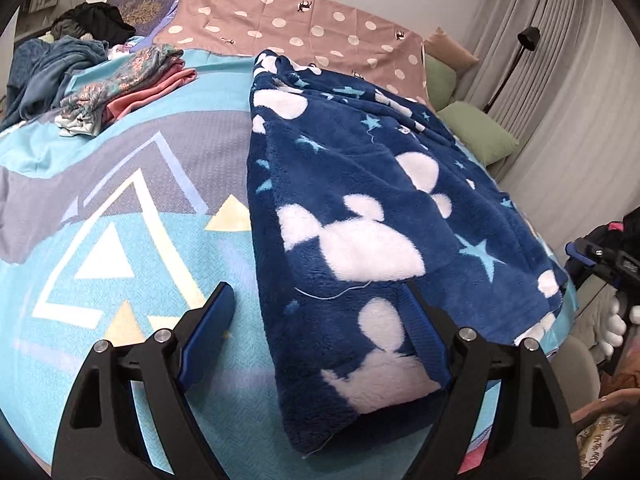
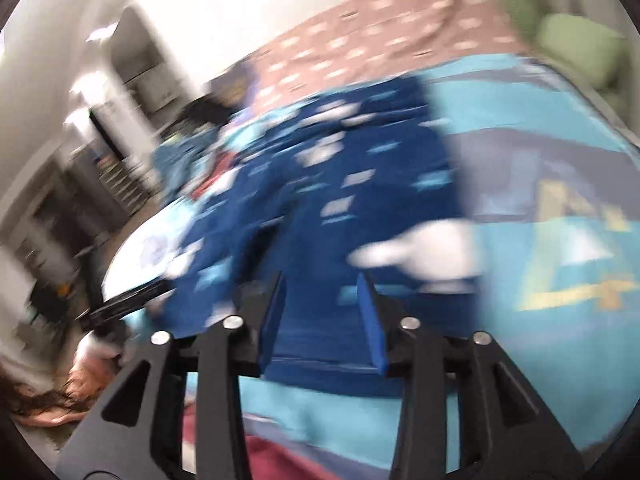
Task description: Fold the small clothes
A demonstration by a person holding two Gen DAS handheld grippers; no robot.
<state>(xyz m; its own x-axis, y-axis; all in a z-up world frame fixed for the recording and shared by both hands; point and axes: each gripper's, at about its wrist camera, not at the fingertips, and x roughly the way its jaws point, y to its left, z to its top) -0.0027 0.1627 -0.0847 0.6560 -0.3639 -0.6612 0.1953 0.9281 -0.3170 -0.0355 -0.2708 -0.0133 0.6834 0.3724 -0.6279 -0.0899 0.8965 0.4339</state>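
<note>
Between the spread blue pads of my left gripper (image 1: 316, 328) lay the near left edge of the navy fleece garment printed with white mouse heads and pale stars (image 1: 384, 208); the jaws stood wide apart, holding nothing, the right pad over the pile, the left pad over the bare turquoise bedspread with triangle shapes (image 1: 132, 240). The garment ran long from that near corner to the far side of the bed, toward the pink dotted sheet (image 1: 304, 20), so its long axis pointed almost straight away from me. My right gripper (image 2: 324, 316) was also parted and empty, above the garment's near hem, though its view was badly smeared. I judged the left the better placed for the next pinch. Far left sat a stack of folded clothes, floral over coral (image 1: 128, 84).
</note>
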